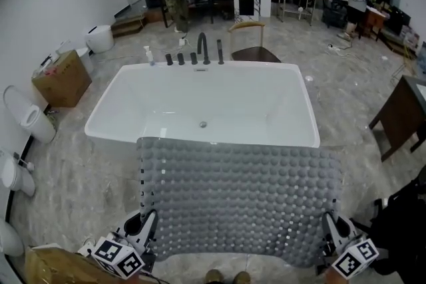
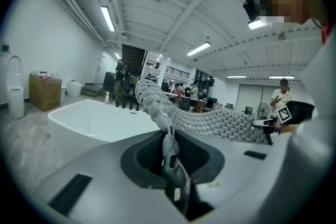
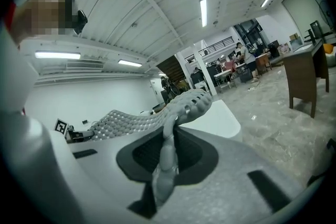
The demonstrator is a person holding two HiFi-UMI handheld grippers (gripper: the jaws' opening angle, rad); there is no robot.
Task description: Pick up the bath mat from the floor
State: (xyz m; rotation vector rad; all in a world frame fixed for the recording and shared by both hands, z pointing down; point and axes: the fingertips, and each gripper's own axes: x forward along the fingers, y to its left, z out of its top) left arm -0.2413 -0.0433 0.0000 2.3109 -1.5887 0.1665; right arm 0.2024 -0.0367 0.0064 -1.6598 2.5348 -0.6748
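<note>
Mat's up. The grey knobbly bath mat (image 1: 239,199) is off the floor (image 1: 80,176) and stretched out wide and pretty flat in front of the person, held by its two near corners.

The left hand-held gripper (image 1: 149,217) is clamped on the near left corner. Its own view shows the jaws pinched together with a fold of mat squeezed between them and the rest of the sheet running off to the right. Same story for the right hand-held gripper (image 1: 329,220): it's clenched on the near right corner, with mat bunched in the jaws and the sheet trailing away to the left. So it's a proper two-point hold with nothing sagging loose in the middle.

From the head view, the far edge lines up over the near rim of the white bathtub (image 1: 200,96). I honestly can't tell if it's resting on the rim or just hanging in front of it.

Progress-wise, I'd call the pickup basically done, since no part of the mat looks to be on the floor. What's left, if anything, is keeping both grips tight and carrying it wherever it goes.

Around it there's a black faucet (image 1: 203,48) at the tub's far side, and a cardboard box (image 1: 63,80) off to the left.
</note>
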